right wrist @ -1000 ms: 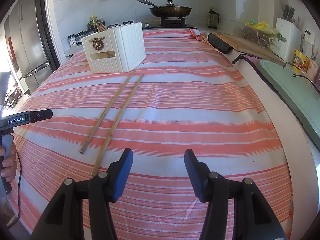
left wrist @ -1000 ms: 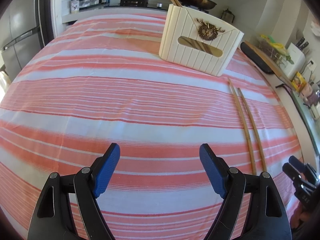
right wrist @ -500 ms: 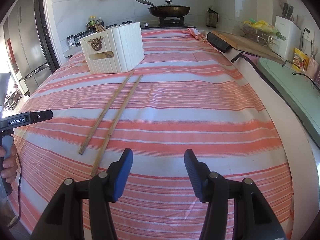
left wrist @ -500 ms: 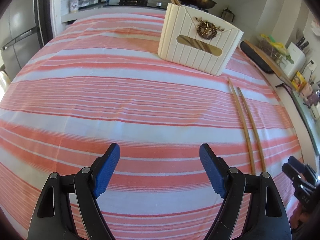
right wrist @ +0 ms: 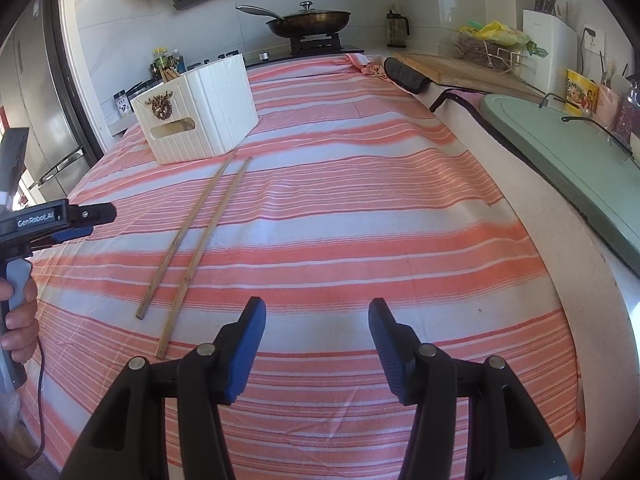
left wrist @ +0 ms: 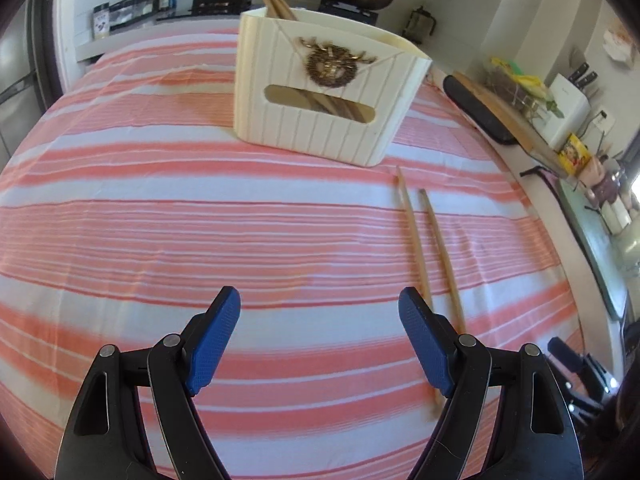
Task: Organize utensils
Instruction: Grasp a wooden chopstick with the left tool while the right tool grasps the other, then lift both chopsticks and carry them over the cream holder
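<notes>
Two long wooden chopsticks (left wrist: 426, 240) (right wrist: 196, 236) lie side by side on the red-and-white striped cloth, running from my side toward a cream ribbed utensil holder (left wrist: 324, 92) (right wrist: 200, 116). More chopsticks stick out of the holder's top left corner. My left gripper (left wrist: 320, 316) hovers open over bare cloth, and its right finger's tip overlaps the near part of the chopsticks in the view. In the right wrist view the left gripper (right wrist: 86, 222) shows at the far left, held by a hand. My right gripper (right wrist: 316, 320) is open and empty, to the right of the chopsticks' near ends.
The striped cloth (right wrist: 360, 200) covers the whole counter. To the right run a pale counter edge, a green sink cover (right wrist: 568, 156), a wooden cutting board (right wrist: 460, 68) and a knife block. A lidded pan (right wrist: 308, 20) sits on the stove behind. A fridge stands at left.
My left gripper has moved forward and to the right, so the holder looms larger and the chopsticks now pass behind its right finger. The right gripper has hardly moved.
</notes>
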Motion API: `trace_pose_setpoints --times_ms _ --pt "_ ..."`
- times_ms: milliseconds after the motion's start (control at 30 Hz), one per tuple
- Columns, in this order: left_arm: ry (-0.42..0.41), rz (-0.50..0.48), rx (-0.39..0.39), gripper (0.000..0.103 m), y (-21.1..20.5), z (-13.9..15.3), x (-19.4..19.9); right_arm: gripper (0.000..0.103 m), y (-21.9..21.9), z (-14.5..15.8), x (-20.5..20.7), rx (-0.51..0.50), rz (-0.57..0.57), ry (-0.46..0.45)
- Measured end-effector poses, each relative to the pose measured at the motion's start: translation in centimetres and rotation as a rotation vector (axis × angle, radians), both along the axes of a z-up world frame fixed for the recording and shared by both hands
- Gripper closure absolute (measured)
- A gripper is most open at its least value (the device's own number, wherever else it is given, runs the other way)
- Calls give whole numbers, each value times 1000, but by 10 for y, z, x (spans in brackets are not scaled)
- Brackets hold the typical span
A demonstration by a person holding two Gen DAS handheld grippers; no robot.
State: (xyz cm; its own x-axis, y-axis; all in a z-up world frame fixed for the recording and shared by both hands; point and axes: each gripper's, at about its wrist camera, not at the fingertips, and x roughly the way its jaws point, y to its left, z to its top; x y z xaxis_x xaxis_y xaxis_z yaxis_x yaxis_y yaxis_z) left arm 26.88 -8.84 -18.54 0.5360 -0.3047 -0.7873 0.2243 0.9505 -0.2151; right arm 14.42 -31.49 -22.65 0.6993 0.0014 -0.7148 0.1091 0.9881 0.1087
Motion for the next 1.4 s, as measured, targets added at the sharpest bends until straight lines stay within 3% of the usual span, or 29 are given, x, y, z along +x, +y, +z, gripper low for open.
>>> trace_pose_setpoints --times_ms 133,267,433,600,667,733,800,967,1200,1333,1400 --pt "9 -82 23 20 -41 -2 16 48 0 0 -2 4 1 -2" --pt "-17 -138 124 20 -71 -8 24 48 -1 1 -4 0 -1 1" --pt "2 -141 202 20 -77 -24 30 48 -7 5 -10 -1 -13 -13" --pt "-38 -157 259 23 -83 -28 22 48 -13 2 -10 8 -27 -5" --pt "-38 -170 235 40 -84 -27 20 48 -14 2 -10 11 -30 -5" --pt "-46 -192 229 78 -86 -25 15 48 -14 3 -10 8 -30 -5" --pt "-46 -212 225 97 -84 -23 10 48 -13 3 -8 1 -30 4" --pt "-38 -165 192 99 -61 -23 -8 48 1 8 11 -5 1 44" --pt "-4 41 129 98 12 -16 -33 48 60 4 71 70 164 156" --pt "55 99 65 98 47 -20 -38 50 94 -8 92 -27 200 166" --pt "74 105 47 97 62 -23 -41 65 105 -9 94 -114 200 170"
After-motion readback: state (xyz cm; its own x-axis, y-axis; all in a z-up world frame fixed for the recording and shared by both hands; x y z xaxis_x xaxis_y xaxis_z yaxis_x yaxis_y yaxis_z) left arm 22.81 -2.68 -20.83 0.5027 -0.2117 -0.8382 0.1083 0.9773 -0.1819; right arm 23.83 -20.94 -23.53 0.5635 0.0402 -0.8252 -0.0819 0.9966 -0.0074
